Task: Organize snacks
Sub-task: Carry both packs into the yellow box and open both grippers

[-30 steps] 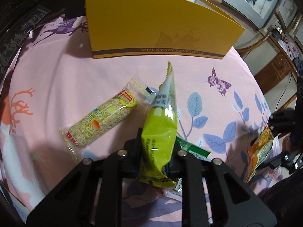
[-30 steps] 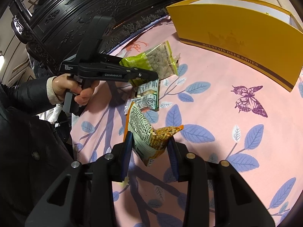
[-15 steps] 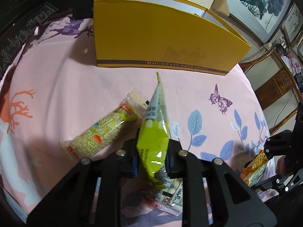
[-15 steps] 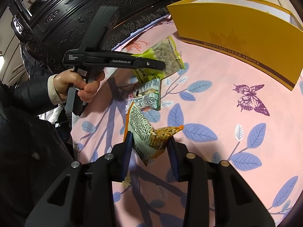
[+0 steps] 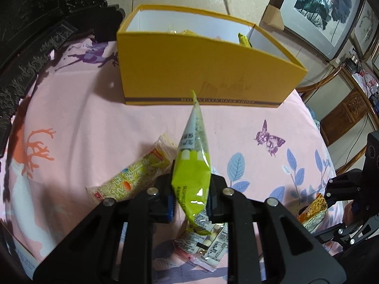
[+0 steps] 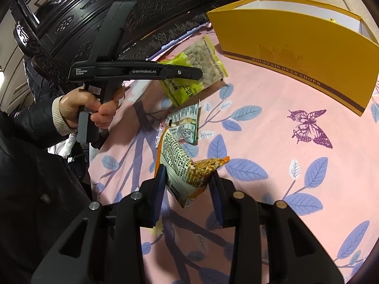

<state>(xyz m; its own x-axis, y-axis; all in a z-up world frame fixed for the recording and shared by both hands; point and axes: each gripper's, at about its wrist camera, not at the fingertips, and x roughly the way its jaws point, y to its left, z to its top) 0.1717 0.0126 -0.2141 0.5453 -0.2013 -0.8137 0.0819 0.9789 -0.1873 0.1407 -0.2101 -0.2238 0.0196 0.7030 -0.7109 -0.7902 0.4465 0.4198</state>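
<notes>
My left gripper [image 5: 191, 197] is shut on a lime-green snack packet [image 5: 193, 165] and holds it above the pink cloth, pointing at the open yellow box [image 5: 203, 75]; a few packets show inside the box. The same packet [image 6: 189, 82] and gripper show in the right wrist view. My right gripper [image 6: 188, 184] is shut on an orange snack packet [image 6: 184, 168] and holds it low over the cloth. A seed bar packet [image 5: 132, 177] and a white-green packet [image 5: 206, 243] lie on the cloth below my left gripper.
The table carries a pink cloth [image 5: 83, 118] with leaves and butterflies. Dark carved furniture [image 6: 118, 11] stands behind the table's left side. The yellow box [image 6: 296, 45] sits at the far edge. The white-green packet [image 6: 183, 123] lies between the grippers.
My left gripper has risen with the green packet and moved toward the box, so the box's inside now shows. My right gripper has held still with the orange packet.
</notes>
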